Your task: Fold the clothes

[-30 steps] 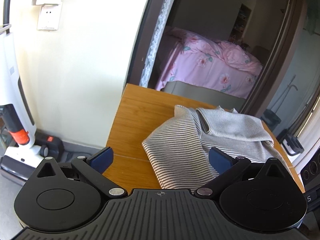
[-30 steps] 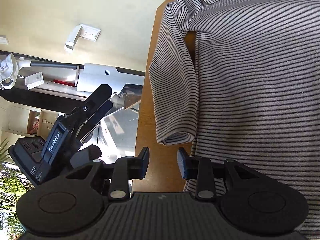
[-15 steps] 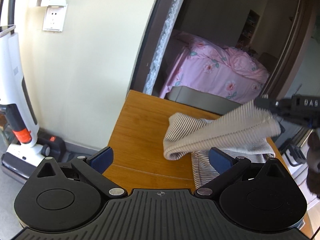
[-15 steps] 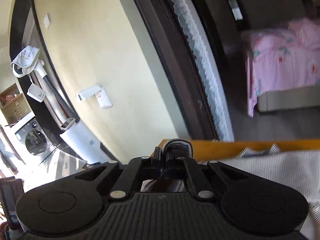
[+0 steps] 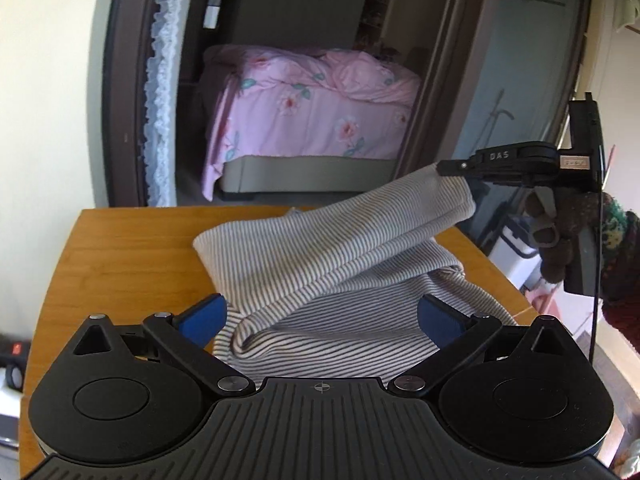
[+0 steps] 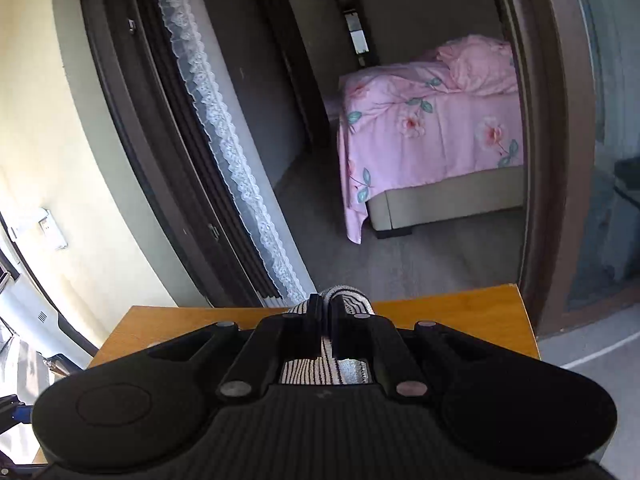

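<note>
A grey-and-white striped shirt (image 5: pixel 320 280) lies bunched on the wooden table (image 5: pixel 120 256). My right gripper (image 5: pixel 448 168) is shut on the cuff of its sleeve (image 5: pixel 400 216) and holds it raised to the right above the table. In the right wrist view the striped cuff (image 6: pixel 344 300) sticks out between the shut jaws of the right gripper (image 6: pixel 326 312). My left gripper (image 5: pixel 320 316) is open and empty, its blue pads (image 5: pixel 204 316) on either side of the shirt's near edge, just above it.
Behind the table is a doorway with a lace curtain (image 5: pixel 160 120) and a bed with pink floral bedding (image 5: pixel 312 112). A cream wall (image 5: pixel 48 80) is on the left. The table's far edge (image 6: pixel 480 292) faces the doorway.
My right gripper closed on the sleeve cuff and has lifted it up and across to the right. My left gripper has moved forward over the shirt, still open.
</note>
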`<state>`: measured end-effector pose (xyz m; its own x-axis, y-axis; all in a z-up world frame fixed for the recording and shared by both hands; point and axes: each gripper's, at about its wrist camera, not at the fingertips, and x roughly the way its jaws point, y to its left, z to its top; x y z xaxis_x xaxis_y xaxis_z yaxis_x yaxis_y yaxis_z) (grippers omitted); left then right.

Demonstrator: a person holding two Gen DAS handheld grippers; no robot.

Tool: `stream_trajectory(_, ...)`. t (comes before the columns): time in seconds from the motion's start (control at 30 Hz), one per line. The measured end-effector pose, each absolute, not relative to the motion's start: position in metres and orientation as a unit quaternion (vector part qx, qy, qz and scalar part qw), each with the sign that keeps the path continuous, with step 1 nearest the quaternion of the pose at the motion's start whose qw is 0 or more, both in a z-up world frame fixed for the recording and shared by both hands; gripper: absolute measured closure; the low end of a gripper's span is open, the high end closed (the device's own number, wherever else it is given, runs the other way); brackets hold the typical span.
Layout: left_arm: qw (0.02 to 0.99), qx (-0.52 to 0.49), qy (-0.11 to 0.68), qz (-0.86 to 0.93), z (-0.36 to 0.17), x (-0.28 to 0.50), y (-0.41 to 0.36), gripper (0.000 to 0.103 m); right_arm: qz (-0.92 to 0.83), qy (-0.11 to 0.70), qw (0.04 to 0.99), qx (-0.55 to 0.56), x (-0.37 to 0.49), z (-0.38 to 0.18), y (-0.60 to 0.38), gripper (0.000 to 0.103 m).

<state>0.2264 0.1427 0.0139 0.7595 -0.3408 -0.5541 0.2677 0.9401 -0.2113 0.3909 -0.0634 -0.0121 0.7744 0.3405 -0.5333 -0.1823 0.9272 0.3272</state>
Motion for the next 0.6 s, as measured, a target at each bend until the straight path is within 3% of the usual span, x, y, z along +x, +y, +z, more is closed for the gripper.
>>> stream_trajectory(0.17,0.933,-0.074,0.31,-0.168,-0.001,0.264,0.12,0.0,0.114,0.36,0.921,0.097,0.394,-0.062,-0.069,0.094)
stream_trajectory(0.23,0.931,-0.082,0.317,-0.16,-0.01,0.278,0.121,0.0,0.1,0.343,0.932,0.064,0.387,-0.062,-0.068,0.074)
stream_trajectory(0.37,0.918,-0.106,0.352,-0.148,-0.039,0.298,0.13,0.0,0.121,0.278,0.951,0.056,0.365,-0.035,-0.065,0.061)
stream_trajectory(0.43,0.922,-0.105,0.339,-0.156,-0.048,0.297,0.133,0.0,0.161,0.256,0.949,0.084,0.357,-0.026,-0.061,0.045)
stream_trajectory(0.5,0.928,-0.088,0.324,-0.161,-0.052,0.293,0.131,0.0,0.207,0.261,0.933,0.134,0.357,-0.03,-0.058,0.039)
stream_trajectory(0.6,0.937,-0.045,0.31,-0.155,-0.056,0.29,0.123,0.0,0.207,0.292,0.917,0.175,0.364,-0.061,-0.052,0.037)
